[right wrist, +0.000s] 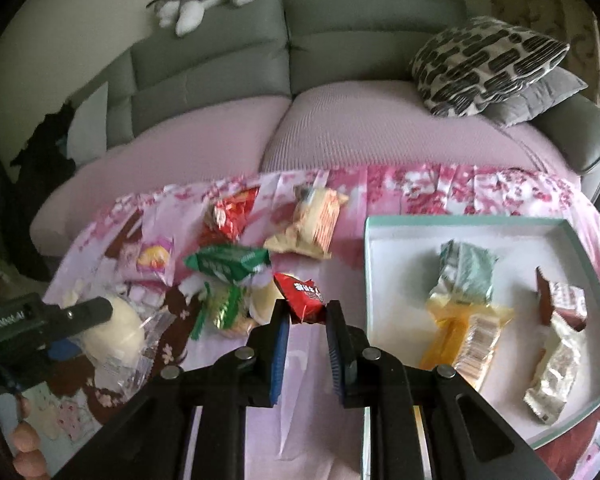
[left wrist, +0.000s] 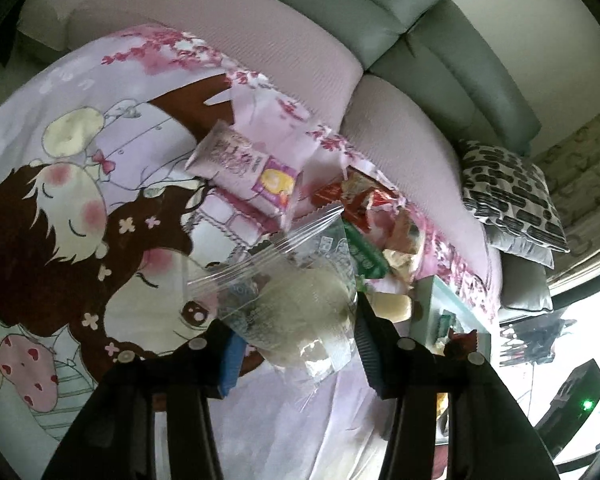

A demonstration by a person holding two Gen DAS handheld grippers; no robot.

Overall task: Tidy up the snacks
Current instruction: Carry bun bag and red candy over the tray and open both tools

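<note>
In the left wrist view my left gripper [left wrist: 296, 344] is shut on a pale bun in a clear wrapper [left wrist: 300, 308], held just above the cartoon-print cloth [left wrist: 80, 200]. The right wrist view shows that same bun [right wrist: 112, 328] at the left. My right gripper [right wrist: 308, 316] is shut on a small red snack packet [right wrist: 304, 300], raised off the cloth. A white tray with a teal rim [right wrist: 460, 222] lies at the right. It holds a green-silver packet [right wrist: 466, 270], a yellow packet [right wrist: 464, 332], a brown packet [right wrist: 556, 300] and a silver one [right wrist: 556, 376].
Loose on the cloth are a green packet [right wrist: 228, 264], a red packet [right wrist: 228, 212], a beige packet [right wrist: 312, 224] and a pink packet [right wrist: 152, 256]. A grey sofa [right wrist: 340, 40] with a patterned cushion [right wrist: 484, 64] stands behind. A person's fingers [right wrist: 24, 440] show at lower left.
</note>
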